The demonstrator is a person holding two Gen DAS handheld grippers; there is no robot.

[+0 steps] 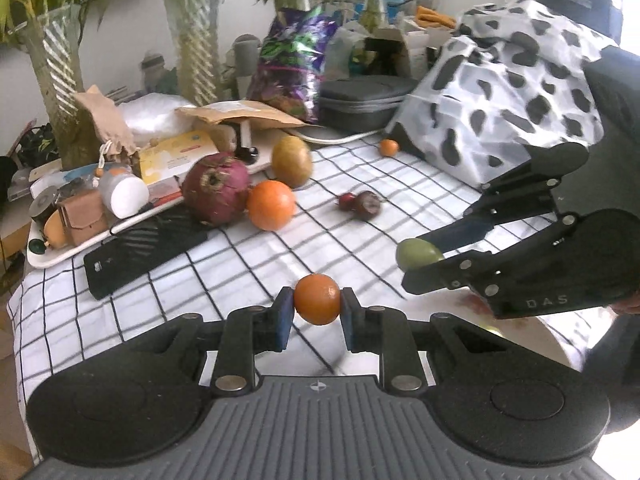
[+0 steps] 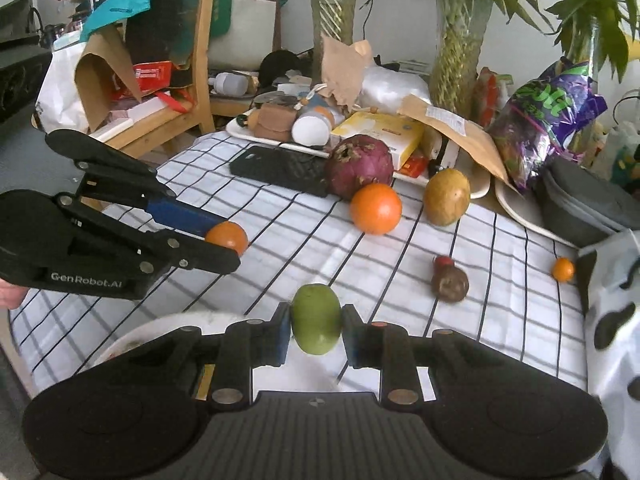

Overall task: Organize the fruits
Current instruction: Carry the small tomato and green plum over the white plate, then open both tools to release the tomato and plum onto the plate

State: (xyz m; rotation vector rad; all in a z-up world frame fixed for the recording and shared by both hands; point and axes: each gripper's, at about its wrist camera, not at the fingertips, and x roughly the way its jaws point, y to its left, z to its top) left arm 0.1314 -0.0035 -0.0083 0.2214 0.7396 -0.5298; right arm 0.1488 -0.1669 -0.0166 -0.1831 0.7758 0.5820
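Observation:
My left gripper [image 1: 317, 312] is shut on a small orange fruit [image 1: 317, 299] and holds it above the checked tablecloth; it also shows in the right wrist view [image 2: 227, 237]. My right gripper [image 2: 316, 330] is shut on a green fruit [image 2: 316, 318], also seen in the left wrist view [image 1: 418, 254]. On the cloth lie a big orange [image 1: 271, 205], a yellow-brown fruit [image 1: 292, 161], a purple round fruit [image 1: 216, 188], a dark brown fruit [image 1: 368, 205] with a small red one [image 1: 346, 201], and a tiny orange fruit [image 1: 389, 147].
A white plate [image 2: 132, 338] lies under both grippers at the table's near edge. A black keyboard [image 1: 140, 250], a cluttered white tray [image 1: 60, 254], a spotted cloth bundle [image 1: 500, 92], a grey case [image 1: 360, 100] and plant vases [image 1: 60, 80] ring the fruits.

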